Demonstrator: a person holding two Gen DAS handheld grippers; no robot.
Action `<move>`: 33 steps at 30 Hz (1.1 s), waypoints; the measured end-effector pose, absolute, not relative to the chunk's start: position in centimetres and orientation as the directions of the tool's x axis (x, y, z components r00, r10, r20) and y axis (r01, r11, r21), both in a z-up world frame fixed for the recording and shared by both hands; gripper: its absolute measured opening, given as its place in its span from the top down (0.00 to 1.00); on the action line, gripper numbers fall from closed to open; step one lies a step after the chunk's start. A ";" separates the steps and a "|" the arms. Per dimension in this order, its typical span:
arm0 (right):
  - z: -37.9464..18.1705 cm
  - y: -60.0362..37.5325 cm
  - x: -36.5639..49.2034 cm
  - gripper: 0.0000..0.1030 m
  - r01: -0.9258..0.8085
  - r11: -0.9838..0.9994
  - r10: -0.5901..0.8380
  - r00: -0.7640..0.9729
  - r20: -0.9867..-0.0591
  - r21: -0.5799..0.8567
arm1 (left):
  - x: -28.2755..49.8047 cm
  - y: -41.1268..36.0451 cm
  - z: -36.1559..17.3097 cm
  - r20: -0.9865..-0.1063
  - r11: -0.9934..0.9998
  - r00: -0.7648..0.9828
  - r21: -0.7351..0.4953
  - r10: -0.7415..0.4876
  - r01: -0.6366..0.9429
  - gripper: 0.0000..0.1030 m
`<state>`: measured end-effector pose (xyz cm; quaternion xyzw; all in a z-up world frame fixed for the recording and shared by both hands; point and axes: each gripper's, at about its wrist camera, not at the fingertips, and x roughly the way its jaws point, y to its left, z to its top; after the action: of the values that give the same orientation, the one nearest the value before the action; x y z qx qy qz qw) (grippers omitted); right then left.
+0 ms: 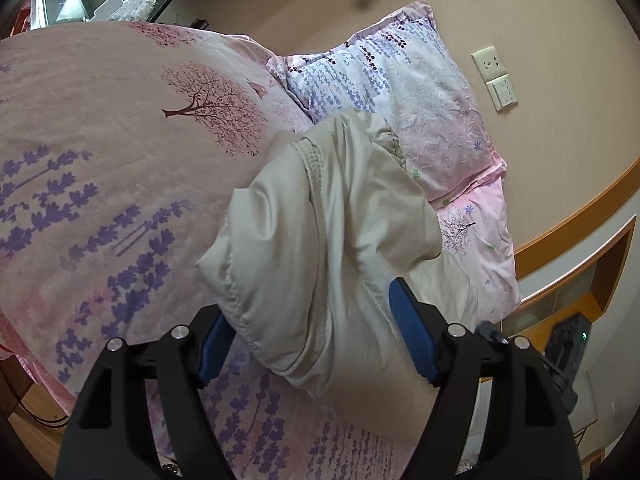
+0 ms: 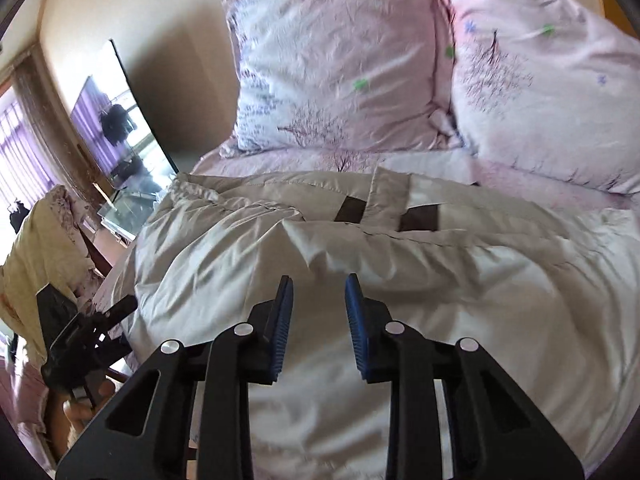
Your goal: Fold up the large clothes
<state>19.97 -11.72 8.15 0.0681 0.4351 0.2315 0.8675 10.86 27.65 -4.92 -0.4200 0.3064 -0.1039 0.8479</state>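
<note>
A large cream padded jacket [image 2: 360, 264] lies spread on the bed, with two dark patches near its collar. In the left wrist view a bunched part of the jacket [image 1: 320, 240] with an elastic cuff lies between the wide-open blue pads of my left gripper [image 1: 316, 320]; the pads do not press it. My right gripper [image 2: 318, 292] hovers just above the jacket's middle, its jaws open and empty. The left gripper also shows at the left edge of the right wrist view [image 2: 80, 336].
The bed carries a pink floral duvet [image 1: 100, 140] and two pillows [image 2: 340, 64] against the beige wall. A wall socket [image 1: 490, 66] and wooden ledge [image 1: 580, 216] are on the right. A mirror [image 2: 120, 120] and a glass table [image 2: 124, 208] stand beside the bed.
</note>
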 end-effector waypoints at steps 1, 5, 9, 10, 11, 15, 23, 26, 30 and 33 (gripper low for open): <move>7.8 -11.3 20.4 0.73 -0.338 0.884 0.459 0.497 -0.736 0.323 | 10.9 27.7 -5.0 -0.432 0.625 0.791 -0.776 -0.433 -0.081 0.29; 6.1 -10.2 21.8 0.73 -0.315 0.894 0.434 0.445 -0.783 0.317 | 11.2 27.8 -4.9 -0.427 0.621 0.795 -0.780 -0.431 -0.083 0.29; 4.1 -9.4 23.4 0.73 -0.294 0.905 0.406 0.375 -0.833 0.308 | 11.5 28.0 -4.9 -0.417 0.617 0.805 -0.783 -0.422 -0.082 0.33; 3.8 -9.3 23.6 0.73 -0.293 0.907 0.399 0.364 -0.841 0.304 | 11.6 28.0 -4.9 -0.417 0.619 0.806 -0.781 -0.420 -0.082 0.34; 3.6 -9.2 23.9 0.73 -0.292 0.908 0.394 0.354 -0.848 0.300 | 11.7 28.0 -4.9 -0.418 0.620 0.806 -0.780 -0.419 -0.082 0.37; 3.0 -8.9 24.4 0.72 -0.288 0.911 0.382 0.315 -0.869 0.296 | 12.2 27.9 -4.6 -0.415 0.620 0.809 -0.781 -0.416 -0.082 0.43; 2.1 -8.3 25.3 0.72 -0.295 0.915 0.356 0.274 -0.893 0.274 | 12.5 27.2 -2.1 -0.383 0.665 0.828 -0.747 -0.409 -0.017 0.64; 1.8 -8.1 25.7 0.72 -0.298 0.918 0.343 0.261 -0.903 0.262 | 12.3 26.3 -0.5 -0.363 0.703 0.838 -0.711 -0.408 0.034 0.67; 1.6 -8.1 26.3 0.72 -0.296 0.919 0.336 0.237 -0.911 0.262 | 11.8 24.2 2.0 -0.315 0.746 0.853 -0.654 -0.417 0.123 0.67; 1.8 -8.5 26.6 0.72 -0.310 0.909 0.354 0.221 -0.909 0.279 | 11.5 22.8 3.4 -0.299 0.770 0.860 -0.619 -0.414 0.156 0.67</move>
<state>26.62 -8.46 1.78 0.0188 0.5867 0.2125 0.7812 11.46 22.84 3.45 -0.3014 0.2141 -0.1554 0.9161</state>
